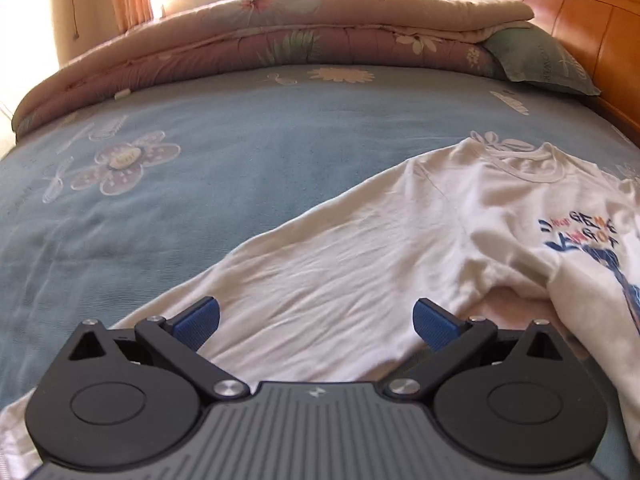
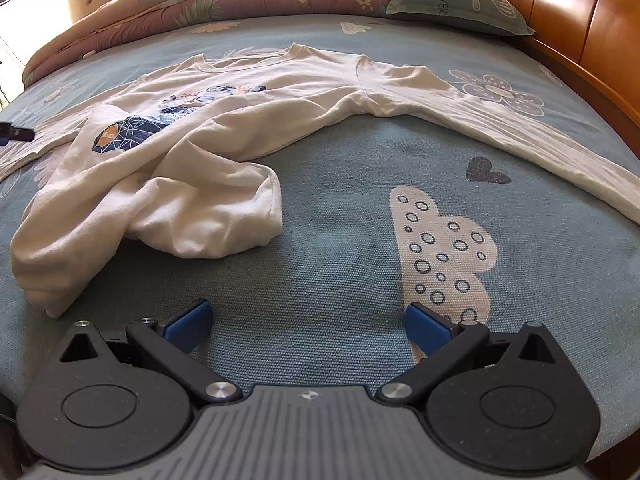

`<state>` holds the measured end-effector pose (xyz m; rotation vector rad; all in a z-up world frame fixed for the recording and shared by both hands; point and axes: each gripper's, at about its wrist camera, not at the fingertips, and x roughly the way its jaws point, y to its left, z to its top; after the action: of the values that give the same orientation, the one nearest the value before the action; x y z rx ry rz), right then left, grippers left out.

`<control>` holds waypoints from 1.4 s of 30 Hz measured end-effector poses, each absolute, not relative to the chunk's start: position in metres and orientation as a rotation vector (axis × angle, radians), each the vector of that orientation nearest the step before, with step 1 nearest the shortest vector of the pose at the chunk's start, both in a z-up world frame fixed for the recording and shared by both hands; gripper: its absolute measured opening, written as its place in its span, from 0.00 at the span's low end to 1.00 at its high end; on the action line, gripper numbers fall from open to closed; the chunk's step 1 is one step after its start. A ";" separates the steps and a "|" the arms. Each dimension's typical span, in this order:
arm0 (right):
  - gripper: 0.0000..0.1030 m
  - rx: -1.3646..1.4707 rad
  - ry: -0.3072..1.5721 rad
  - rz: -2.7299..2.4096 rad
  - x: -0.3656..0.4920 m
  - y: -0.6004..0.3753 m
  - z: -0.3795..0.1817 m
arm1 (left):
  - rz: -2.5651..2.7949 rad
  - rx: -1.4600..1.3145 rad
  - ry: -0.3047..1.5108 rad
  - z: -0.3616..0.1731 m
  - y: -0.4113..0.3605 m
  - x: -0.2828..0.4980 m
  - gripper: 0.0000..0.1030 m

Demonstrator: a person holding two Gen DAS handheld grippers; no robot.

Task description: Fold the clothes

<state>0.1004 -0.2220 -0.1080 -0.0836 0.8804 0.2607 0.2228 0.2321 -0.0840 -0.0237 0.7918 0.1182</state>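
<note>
A white long-sleeved shirt (image 2: 224,120) lies rumpled on the bed (image 2: 340,200), sleeves spread. The left hand-held gripper (image 1: 316,322) hovers spread wide over one sleeve, gripping nothing. The right hand-held gripper (image 2: 308,326) gapes empty above bare bedsheet.

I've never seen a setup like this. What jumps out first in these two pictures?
A white long-sleeved cotton shirt with a dark blue chest print lies rumpled on the blue flower-patterned bedsheet. Both black grippers with blue pads are open: the left gripper over one sleeve, the right gripper over bare sheet.

White shirt (image 2: 248,120) w/ blue-orange print; blue bedsheet (image 2: 340,240), flower pattern; pink floral quilt (image 1: 280,32).
</note>
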 end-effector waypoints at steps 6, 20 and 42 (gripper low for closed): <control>1.00 -0.086 0.870 0.269 0.099 -0.223 -0.109 | 0.141 -0.032 0.820 -0.102 0.235 0.205 0.99; 1.00 -0.093 0.844 0.288 0.096 -0.225 -0.110 | 0.015 -0.037 0.873 -0.092 0.170 0.290 0.99; 1.00 -0.097 0.787 0.327 0.083 -0.231 -0.115 | -0.112 -0.019 0.800 -0.017 0.110 0.211 0.99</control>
<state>0.0831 -0.2306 -0.1147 -0.0972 0.7866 0.3271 0.2105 0.1100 -0.0169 -0.0189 0.8001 -0.1119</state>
